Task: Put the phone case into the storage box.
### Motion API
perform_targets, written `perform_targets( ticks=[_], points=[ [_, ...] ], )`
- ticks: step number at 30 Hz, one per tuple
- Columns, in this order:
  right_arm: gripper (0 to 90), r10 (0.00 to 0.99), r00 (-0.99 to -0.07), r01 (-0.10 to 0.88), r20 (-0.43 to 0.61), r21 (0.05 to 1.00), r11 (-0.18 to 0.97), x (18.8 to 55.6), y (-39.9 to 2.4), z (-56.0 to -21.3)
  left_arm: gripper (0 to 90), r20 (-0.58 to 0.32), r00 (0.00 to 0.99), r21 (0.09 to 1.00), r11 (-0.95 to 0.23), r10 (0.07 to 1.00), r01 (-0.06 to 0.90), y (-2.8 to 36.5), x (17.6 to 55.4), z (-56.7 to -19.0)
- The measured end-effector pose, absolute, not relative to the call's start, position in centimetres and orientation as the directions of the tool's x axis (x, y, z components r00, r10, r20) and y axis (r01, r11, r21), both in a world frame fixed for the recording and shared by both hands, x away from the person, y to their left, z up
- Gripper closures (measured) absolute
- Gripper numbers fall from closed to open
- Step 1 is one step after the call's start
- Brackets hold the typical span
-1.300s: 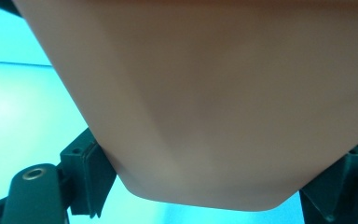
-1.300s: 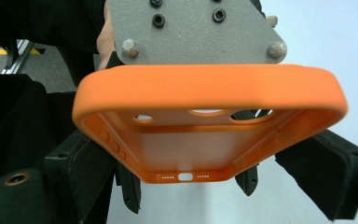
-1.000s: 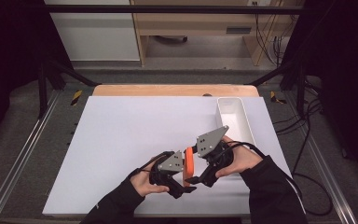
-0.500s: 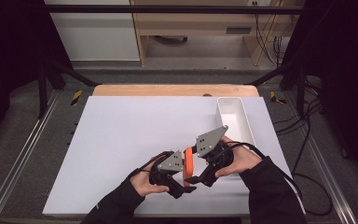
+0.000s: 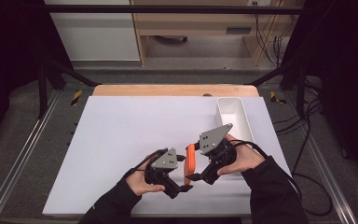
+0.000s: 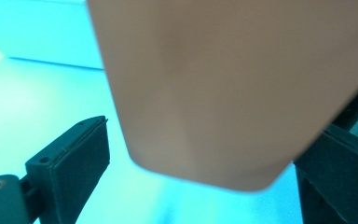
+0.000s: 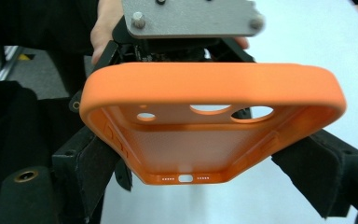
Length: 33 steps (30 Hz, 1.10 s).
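An orange phone case [image 5: 189, 163] stands on edge above the white table [image 5: 135, 126] near its front edge. My right gripper [image 5: 195, 176] is shut on it. In the right gripper view the pads [image 7: 91, 163] press both long sides of the case [image 7: 214, 84], whose hollow inside faces the camera. My left gripper [image 5: 182, 186] meets the case from the left. Its jaws have just been opening: in the left gripper view the case [image 6: 223, 93] sits between them with a clear gap beside the left pad [image 6: 81, 154].
A white oblong tray [image 5: 233, 116] lies at the table's right side, just beyond my right hand. Metal rails run along both sides of the table, and cables trail on the floor at the right.
Both hands stay almost in place near the front edge. The case remains upright between the two grippers.
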State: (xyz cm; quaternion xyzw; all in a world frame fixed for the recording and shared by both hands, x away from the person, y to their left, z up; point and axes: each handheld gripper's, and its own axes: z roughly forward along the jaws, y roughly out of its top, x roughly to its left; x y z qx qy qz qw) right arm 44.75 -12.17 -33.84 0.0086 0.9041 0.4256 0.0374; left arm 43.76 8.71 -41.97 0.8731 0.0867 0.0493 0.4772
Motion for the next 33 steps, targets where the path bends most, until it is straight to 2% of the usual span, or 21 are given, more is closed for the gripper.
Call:
perform_targets(
  ticks=[22, 33],
  points=[
    [15.7, 0.21, -0.972, 0.037, -0.105, 0.814, 0.579, 45.3, -14.6, -31.7, 2.0, -0.061, 0.865, 0.899, -0.349, 0.497, 0.265, 16.3, 45.1, -42.3],
    [15.7, 0.297, -0.948, 0.059, -0.119, 0.848, 0.528, 45.5, -15.7, -30.7, 2.0, -0.074, 0.81, 0.911, -0.291, 0.582, 0.292, 19.5, 45.1, -42.9]
  ],
)
